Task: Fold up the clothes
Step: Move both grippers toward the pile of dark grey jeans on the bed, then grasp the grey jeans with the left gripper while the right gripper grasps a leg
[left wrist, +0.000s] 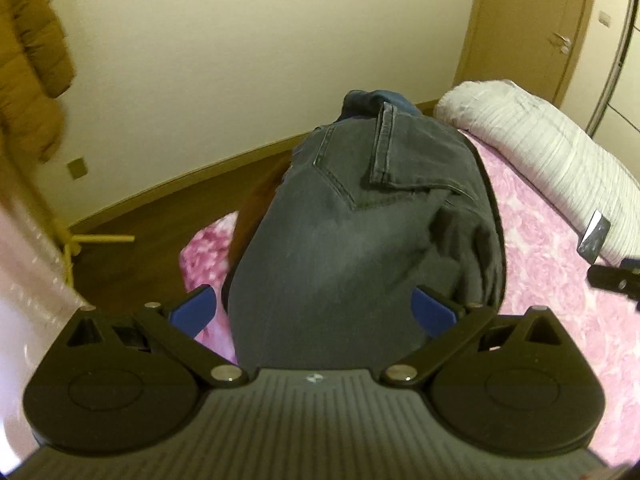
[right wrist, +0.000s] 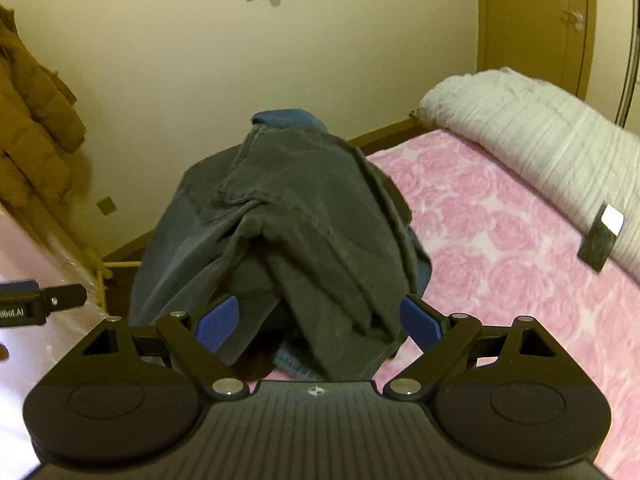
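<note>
Jeans [left wrist: 352, 224], dark grey denim, bunched and creased with a back pocket showing, heaped on the pink rose-patterned bed [right wrist: 520, 248], left tool [left wrist: 314, 316] and right tool [right wrist: 318, 320] both spread wide around the cloth, gripping nothing

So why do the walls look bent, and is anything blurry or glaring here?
Left wrist view: fisheye lens bows the baseboard; the brown coat is smeared. Right wrist view: the jeans look soft with motion blur, and a small dark object on the bed catches a white glare.
</note>
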Demonstrator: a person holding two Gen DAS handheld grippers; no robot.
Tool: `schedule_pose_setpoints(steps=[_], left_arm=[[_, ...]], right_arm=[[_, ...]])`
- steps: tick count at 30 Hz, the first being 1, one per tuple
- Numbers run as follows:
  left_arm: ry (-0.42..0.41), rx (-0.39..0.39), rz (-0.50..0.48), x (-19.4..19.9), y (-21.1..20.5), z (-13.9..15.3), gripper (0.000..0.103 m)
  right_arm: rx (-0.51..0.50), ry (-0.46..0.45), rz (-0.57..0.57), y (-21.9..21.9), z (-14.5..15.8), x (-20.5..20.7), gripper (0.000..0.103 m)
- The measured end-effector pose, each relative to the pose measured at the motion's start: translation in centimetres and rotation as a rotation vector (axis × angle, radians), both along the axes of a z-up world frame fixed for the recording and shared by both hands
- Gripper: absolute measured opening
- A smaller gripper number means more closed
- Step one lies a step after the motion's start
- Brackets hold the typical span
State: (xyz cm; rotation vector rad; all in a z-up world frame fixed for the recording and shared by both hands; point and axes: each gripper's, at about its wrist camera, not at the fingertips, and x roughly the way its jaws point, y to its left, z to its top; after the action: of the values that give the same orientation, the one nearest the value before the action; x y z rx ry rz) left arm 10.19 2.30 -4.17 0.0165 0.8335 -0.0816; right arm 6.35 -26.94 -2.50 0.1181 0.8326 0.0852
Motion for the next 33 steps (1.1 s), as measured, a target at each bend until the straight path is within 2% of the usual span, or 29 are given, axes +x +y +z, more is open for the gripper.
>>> schedule_pose_setpoints(steps=[5,11,18,19,23,25,27,28,29,30,31,32,33], left_arm=[[-0.006,0.028,-0.059,6.2,1.1,-1.5,0.102],[0.006,0.101,-0.192,12.4,1.1,-4.3,0.102],[0.067,0.048,-0.333,17.9,1.3,-7.5,0.102],[0.076,0.028,-0.370,18.3,1.2,-7.7,0.098],[0.071,0.009,-0.481,18.8,-0.1,-7.8,0.096],[0.084,0.011,-0.501,18.7,-0.7,-8.1,0.094],[0.101,0.019,-0.510,18.7,-1.1,-8.4,0.086],[0.111,0.026,-0.510,18.8,-1.2,-8.5,0.072],[0.118,0.031,-0.509,18.8,-1.2,-8.5,0.061],[0.123,0.033,-0.507,18.8,-1.2,-8.5,0.055],[0.126,0.034,-0.504,18.8,-1.1,-8.4,0.039],[0.128,0.034,-0.499,18.8,-1.0,-8.2,0.026],[0.127,0.033,-0.495,18.7,-0.8,-8.1,0.022]], right_arm=[[-0.053,-0.008,0.056,1.0,-0.5,5.8,0.090],[-0.182,0.010,0.217,4.9,-2.4,12.2,0.090],[-0.300,0.042,0.329,8.0,-6.3,17.7,0.090],[-0.309,0.047,0.340,8.2,-6.7,18.3,0.090],[-0.290,0.050,0.337,8.3,-7.2,20.0,0.090],[-0.284,0.054,0.328,8.2,-7.1,20.1,0.089],[-0.287,0.057,0.324,8.3,-7.3,20.0,0.088],[-0.289,0.056,0.324,8.4,-7.3,19.9,0.085],[-0.292,0.053,0.322,8.5,-7.4,19.9,0.076],[-0.292,0.048,0.317,8.5,-7.3,19.9,0.076],[-0.289,0.046,0.310,8.5,-7.3,20.0,0.073],[-0.287,0.044,0.301,8.5,-7.3,20.1,0.063],[-0.290,0.040,0.290,8.5,-7.3,20.1,0.059]])
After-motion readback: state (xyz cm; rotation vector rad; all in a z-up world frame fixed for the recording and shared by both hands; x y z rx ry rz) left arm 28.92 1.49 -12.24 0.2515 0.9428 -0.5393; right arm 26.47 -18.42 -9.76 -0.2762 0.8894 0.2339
